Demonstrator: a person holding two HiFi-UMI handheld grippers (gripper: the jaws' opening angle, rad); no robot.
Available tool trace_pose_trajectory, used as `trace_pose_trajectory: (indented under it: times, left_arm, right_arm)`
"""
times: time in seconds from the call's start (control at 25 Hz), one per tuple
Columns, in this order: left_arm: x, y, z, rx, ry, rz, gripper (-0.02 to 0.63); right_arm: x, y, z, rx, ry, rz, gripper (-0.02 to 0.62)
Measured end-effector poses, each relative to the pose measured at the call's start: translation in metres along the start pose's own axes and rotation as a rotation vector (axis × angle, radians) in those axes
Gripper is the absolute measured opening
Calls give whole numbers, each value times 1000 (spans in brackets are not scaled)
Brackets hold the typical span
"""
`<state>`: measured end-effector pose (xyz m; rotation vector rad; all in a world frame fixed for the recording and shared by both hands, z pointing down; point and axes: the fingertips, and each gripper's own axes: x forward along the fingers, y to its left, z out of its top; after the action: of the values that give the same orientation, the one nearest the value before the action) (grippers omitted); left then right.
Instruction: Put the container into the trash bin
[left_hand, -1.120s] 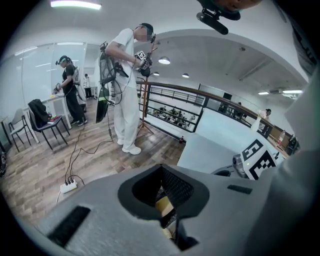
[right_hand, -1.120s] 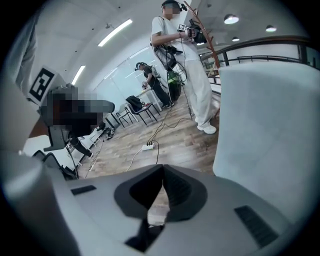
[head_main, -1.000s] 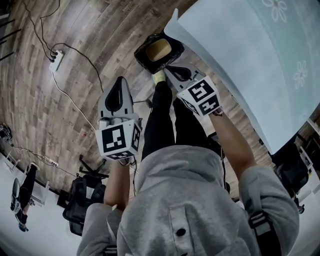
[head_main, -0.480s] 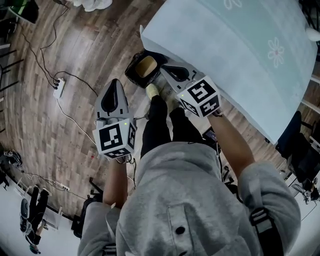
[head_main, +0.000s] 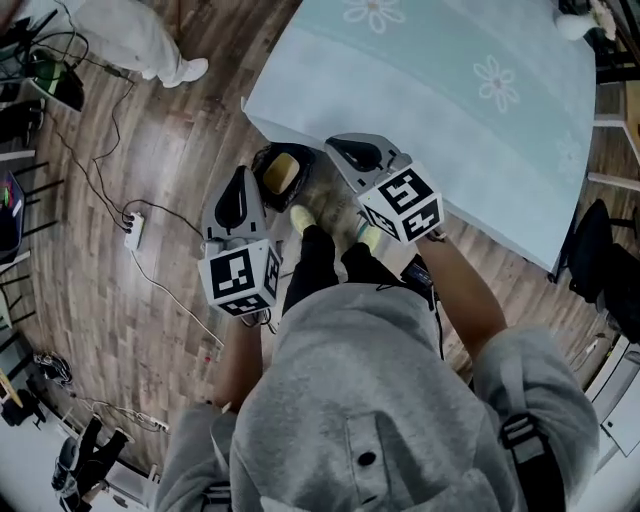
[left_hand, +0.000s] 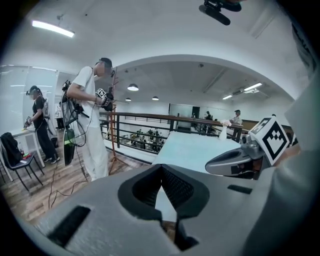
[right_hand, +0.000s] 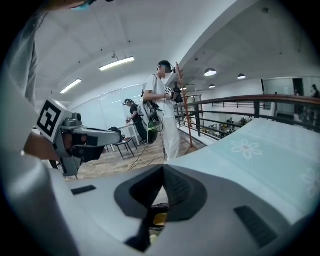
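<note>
A black-lined trash bin (head_main: 262, 160) stands on the wooden floor by the corner of the table, just ahead of the person's feet. Something tan (head_main: 281, 174) lies inside it; I cannot tell if it is the container. My left gripper (head_main: 240, 176) hovers just left of the bin, jaws together and empty. My right gripper (head_main: 338, 148) is held to the bin's right, over the table's edge, also shut with nothing in it. In the right gripper view the bin (right_hand: 159, 206) shows below the closed jaws (right_hand: 162, 176). The left gripper view shows its closed jaws (left_hand: 161, 174).
A table with a pale blue flowered cloth (head_main: 450, 110) fills the upper right. A power strip (head_main: 132, 230) and cables lie on the floor to the left. A person in white (left_hand: 92, 125) stands beyond the table; a chair (head_main: 600, 250) is at the right.
The bin has come closer and lower in the head view, from ahead of the grippers to between them. Both grippers have stayed shut and empty.
</note>
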<state>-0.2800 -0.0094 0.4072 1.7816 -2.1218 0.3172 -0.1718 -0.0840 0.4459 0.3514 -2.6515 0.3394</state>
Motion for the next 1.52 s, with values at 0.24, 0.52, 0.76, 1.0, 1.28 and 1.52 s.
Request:
trace_pose_trajectory:
  times: [0.24,0.52,0.76,1.0,1.28,1.52]
  left_arm:
    - [2,-48,30,44,-58,-79,18]
    - [17,-121,64,127,-114,-219,18]
    - [18,-203,74,190,-133,-365,18]
    - [11,-274,70,211,-139,-467,18]
    - [5,-321,71,244,-141,-508,18]
    - [-5,-334,57,263,-146,-496,18]
  right_arm:
    - [-68,-28,10,9,-76,-143,28]
    - [-176,-84,10,46,-175,-391,28]
    - [-288,-112,-34,131,-205,-628,28]
    - [-369,-124,-83,211,-227,-789,28]
    - [-407,-130,-94,228,-254,-828,28]
    - [-418,-130,-117,232,-263,-826,28]
